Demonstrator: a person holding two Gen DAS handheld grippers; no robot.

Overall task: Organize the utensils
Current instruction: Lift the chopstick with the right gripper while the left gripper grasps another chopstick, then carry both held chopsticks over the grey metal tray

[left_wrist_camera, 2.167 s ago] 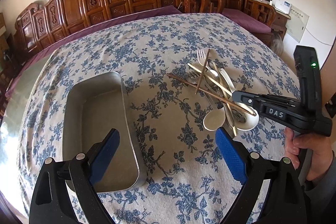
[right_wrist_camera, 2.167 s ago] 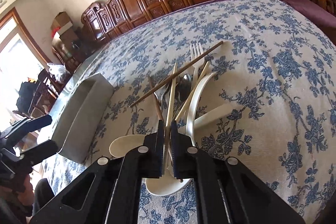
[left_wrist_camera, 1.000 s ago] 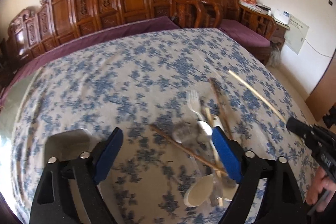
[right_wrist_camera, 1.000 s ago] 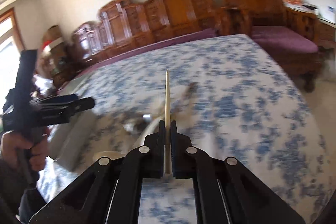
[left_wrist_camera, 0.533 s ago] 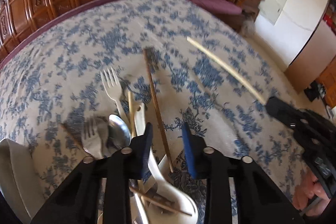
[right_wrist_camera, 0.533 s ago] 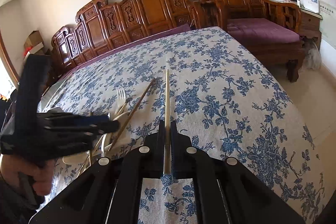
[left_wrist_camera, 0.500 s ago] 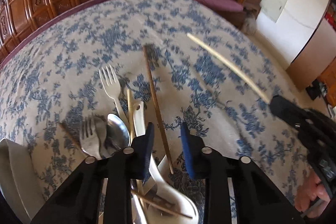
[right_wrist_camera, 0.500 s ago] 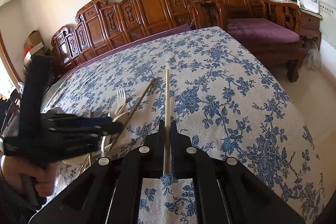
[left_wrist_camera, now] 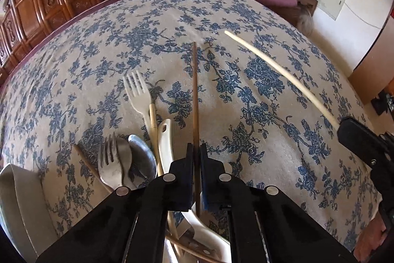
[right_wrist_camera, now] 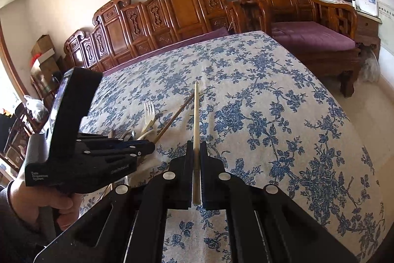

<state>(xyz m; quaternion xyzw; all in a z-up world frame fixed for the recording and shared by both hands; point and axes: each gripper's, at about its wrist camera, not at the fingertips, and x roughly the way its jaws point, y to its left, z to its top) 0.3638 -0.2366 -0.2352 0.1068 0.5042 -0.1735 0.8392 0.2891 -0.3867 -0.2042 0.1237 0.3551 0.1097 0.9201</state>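
My left gripper [left_wrist_camera: 196, 152] is shut on a brown chopstick [left_wrist_camera: 195, 90] that points away across the floral tablecloth [left_wrist_camera: 246, 80]. Just left of it lies the utensil pile: a white plastic fork [left_wrist_camera: 138, 90], a metal fork [left_wrist_camera: 110, 159], a metal spoon [left_wrist_camera: 141, 164], a pale chopstick [left_wrist_camera: 154, 125] and a white spoon handle [left_wrist_camera: 164, 139]. My right gripper [right_wrist_camera: 196, 154] is shut on a cream chopstick [right_wrist_camera: 196, 130] held above the cloth; the same cream chopstick [left_wrist_camera: 283, 75] shows at the right of the left wrist view. The left gripper [right_wrist_camera: 147, 147] shows at left in the right wrist view.
A grey metal tray [left_wrist_camera: 17, 208] has its corner at the lower left edge. Carved wooden chairs [right_wrist_camera: 177, 9] line the far side of the table, and a wooden armchair with a purple cushion [right_wrist_camera: 312, 36] stands at the right. The table's right edge drops to a pale floor [right_wrist_camera: 369, 110].
My left gripper has come down over the pile and its jaws have shut on the brown chopstick. The right gripper still holds the cream chopstick in the air.
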